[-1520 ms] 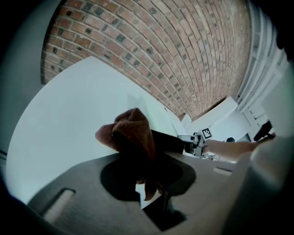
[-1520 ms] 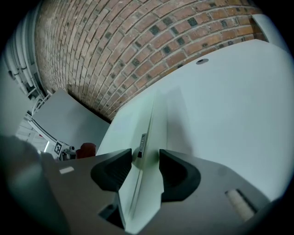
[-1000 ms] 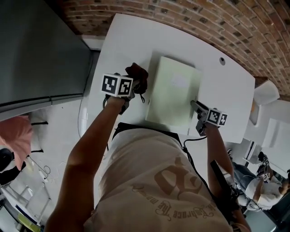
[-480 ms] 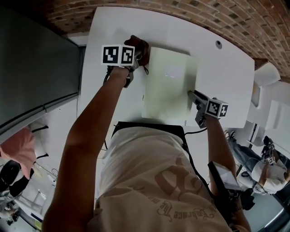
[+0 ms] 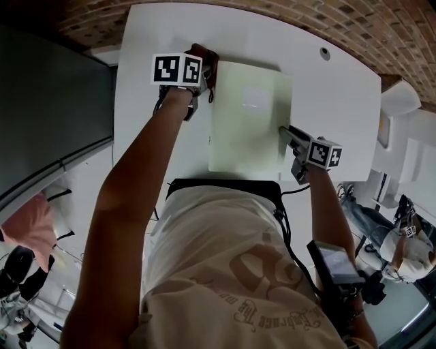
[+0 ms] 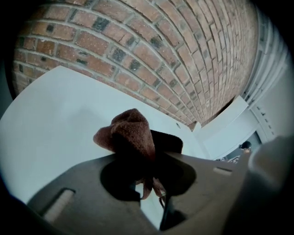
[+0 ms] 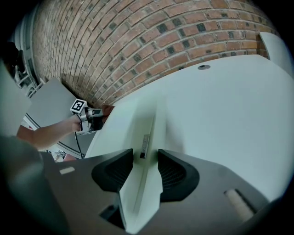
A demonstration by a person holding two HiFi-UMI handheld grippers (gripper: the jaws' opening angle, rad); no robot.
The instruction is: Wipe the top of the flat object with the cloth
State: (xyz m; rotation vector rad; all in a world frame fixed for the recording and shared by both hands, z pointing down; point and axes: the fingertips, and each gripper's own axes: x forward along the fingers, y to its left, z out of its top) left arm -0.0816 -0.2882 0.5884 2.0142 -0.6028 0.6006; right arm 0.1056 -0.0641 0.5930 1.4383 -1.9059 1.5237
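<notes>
The left claw (image 6: 147, 170) grips a brown cloth (image 6: 131, 137) above a white table (image 6: 55, 119).

Beige short-sleeved T-shirt (image 5: 225, 272) with a brown print. Left gripper (image 5: 206, 67) and right gripper (image 5: 286, 131) — dark grey, ribbed pads (image 7: 172, 172) — each bear a white cube (image 5: 176, 69) with black square markers behind the jaws.

**Inspector:** Where is the flat object (image 5: 246, 116)?
**Assistant:** On the counter (image 5: 340, 95), about mid-surface. The brick wall (image 5: 286, 17) stands behind the counter's far edge.
**Inspector:** And the cloth (image 5: 204, 53)?
**Assistant:** At the object's far left corner, between the left gripper (image 5: 201, 76) fingers (image 6: 92, 183).
**Inspector:** The right side?
**Assistant:** The right gripper (image 5: 286, 131) fingers (image 7: 112, 172) straddle the object's right edge, touching it. The counter's grommet (image 5: 325, 53) lies beyond.
</notes>
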